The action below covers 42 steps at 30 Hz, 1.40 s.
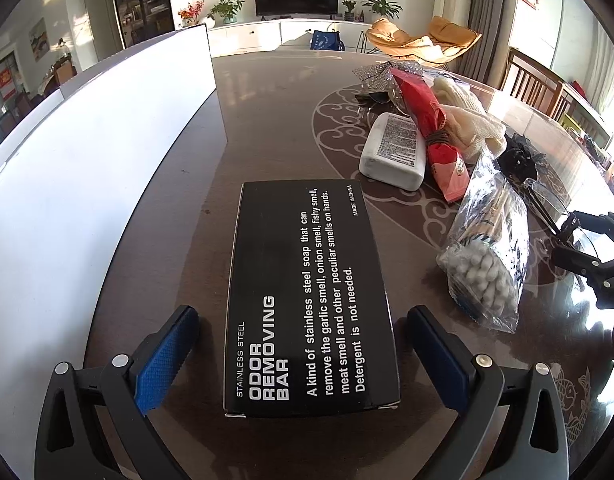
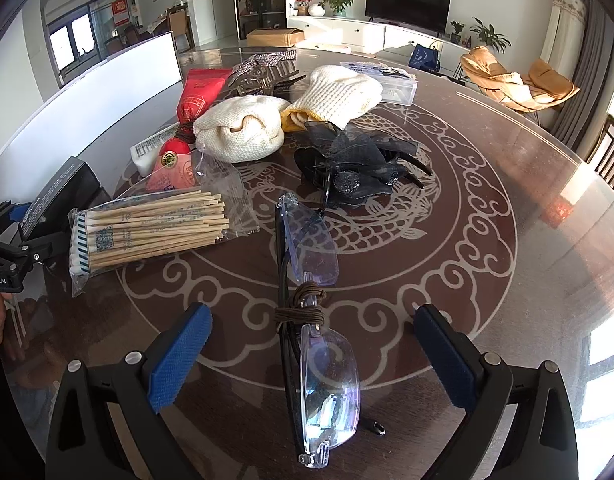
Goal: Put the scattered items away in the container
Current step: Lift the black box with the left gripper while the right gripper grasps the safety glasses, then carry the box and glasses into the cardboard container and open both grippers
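The white container (image 1: 107, 152) stands at the far left of the counter (image 1: 291, 96), its inside hidden behind the near wall. Beside it the left tongs (image 1: 303, 356) are spread either side of the black soap box (image 1: 303, 300), pads clear of its edges, likely lined up for a lengthwise pinch. Next come the cotton swab packet (image 2: 147, 232), red pouch (image 2: 195, 96) and knitted gloves (image 2: 243, 128). Rightmost, the right tongs (image 2: 311, 360) straddle the folded glasses (image 2: 315, 320), pads apart from them, nothing pinched; the glasses' near tip is blurred
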Motion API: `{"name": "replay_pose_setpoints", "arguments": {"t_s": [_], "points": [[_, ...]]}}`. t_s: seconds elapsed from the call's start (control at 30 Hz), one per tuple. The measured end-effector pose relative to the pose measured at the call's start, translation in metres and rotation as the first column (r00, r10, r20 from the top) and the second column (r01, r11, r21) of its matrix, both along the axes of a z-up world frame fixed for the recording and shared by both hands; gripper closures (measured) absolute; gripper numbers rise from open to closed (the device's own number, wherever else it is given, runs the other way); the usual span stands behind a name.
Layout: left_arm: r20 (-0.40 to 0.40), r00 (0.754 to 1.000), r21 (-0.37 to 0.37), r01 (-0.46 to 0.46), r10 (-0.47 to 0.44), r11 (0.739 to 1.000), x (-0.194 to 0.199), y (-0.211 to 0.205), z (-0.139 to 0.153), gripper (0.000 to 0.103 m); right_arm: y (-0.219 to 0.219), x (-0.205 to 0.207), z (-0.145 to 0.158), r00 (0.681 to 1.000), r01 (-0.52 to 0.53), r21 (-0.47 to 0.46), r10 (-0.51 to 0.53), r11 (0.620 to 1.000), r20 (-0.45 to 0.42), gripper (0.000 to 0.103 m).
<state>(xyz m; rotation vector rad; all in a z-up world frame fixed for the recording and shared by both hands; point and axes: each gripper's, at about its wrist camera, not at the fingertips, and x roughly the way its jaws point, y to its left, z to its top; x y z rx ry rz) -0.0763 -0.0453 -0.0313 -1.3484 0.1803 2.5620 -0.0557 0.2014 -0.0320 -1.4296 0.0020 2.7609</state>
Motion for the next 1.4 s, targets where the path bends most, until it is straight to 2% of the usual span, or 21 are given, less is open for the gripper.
{"name": "replay_pose_setpoints", "arguments": {"t_s": [0.03, 0.07, 0.1, 0.13, 0.17, 0.3, 0.43, 0.63, 0.83, 1.0, 1.2, 1.3, 1.4], "points": [[-0.002, 1.000, 0.000, 0.008, -0.008, 1.000, 0.000, 0.001, 0.000, 0.000, -0.001, 0.001, 0.002, 1.000, -0.007, -0.002, 0.007, 1.000, -0.016, 0.021], [-0.013, 1.000, 0.003, 0.018, -0.018, 1.000, 0.002, 0.002, 0.001, 0.006, -0.001, 0.004, 0.003, 0.999, -0.011, -0.001, 0.011, 1.000, -0.034, 0.042], [-0.031, 0.999, 0.007, 0.028, -0.028, 1.000, 0.005, 0.003, 0.003, 0.022, -0.001, 0.006, 0.005, 0.999, -0.012, -0.001, 0.012, 1.000, -0.049, 0.064], [-0.048, 0.998, 0.008, 0.035, -0.035, 0.999, 0.007, 0.003, 0.005, 0.031, -0.001, 0.008, 0.005, 0.998, -0.006, -0.003, 0.005, 1.000, -0.058, 0.072], [-0.055, 0.998, 0.012, 0.033, -0.033, 0.999, 0.008, 0.001, 0.007, 0.044, 0.000, 0.010, 0.005, 0.998, 0.005, -0.008, -0.005, 1.000, -0.061, 0.076], [-0.042, 0.999, 0.057, 0.008, -0.006, 0.998, 0.014, -0.009, 0.008, 0.045, 0.004, 0.019, 0.008, 0.995, 0.046, -0.038, -0.049, 0.998, -0.086, 0.078], [-0.044, 0.999, 0.129, -0.026, 0.032, 0.991, 0.028, -0.025, 0.018, 0.045, -0.002, 0.046, 0.014, 0.988, 0.068, -0.088, -0.079, 0.994, -0.132, 0.078], [-0.073, 0.997, 0.130, -0.028, 0.038, 0.991, 0.056, -0.030, 0.025, 0.045, -0.012, 0.085, 0.025, 0.978, 0.078, -0.156, -0.106, 0.985, -0.178, 0.078], [-0.082, 0.997, 0.162, 0.000, 0.013, 0.987, 0.087, -0.029, 0.046, 0.045, -0.020, 0.090, 0.054, 0.973, 0.040, -0.202, -0.085, 0.979, -0.216, 0.078], [-0.110, 0.993, 0.208, -0.015, 0.038, 0.978, 0.096, -0.056, 0.086, 0.045, -0.049, 0.073, 0.092, 0.963, -0.042, -0.226, -0.021, 0.973, -0.269, 0.078], [-0.191, 0.970, 0.195, -0.111, 0.148, 0.975, 0.084, -0.141, 0.145, 0.045, -0.121, 0.021, 0.138, 0.936, -0.210, -0.264, 0.116, 0.941, -0.333, 0.078], [-0.188, 0.954, 0.177, -0.199, 0.232, 0.964, 0.065, -0.194, 0.153, 0.045, -0.173, -0.016, 0.156, 0.916, -0.291, -0.275, 0.184, 0.916, -0.357, 0.078], [-0.143, 0.938, 0.167, -0.291, 0.316, 0.942, 0.044, -0.245, 0.145, 0.045, -0.235, -0.051, 0.170, 0.891, -0.378, -0.314, 0.250, 0.871, -0.378, 0.078]]}}
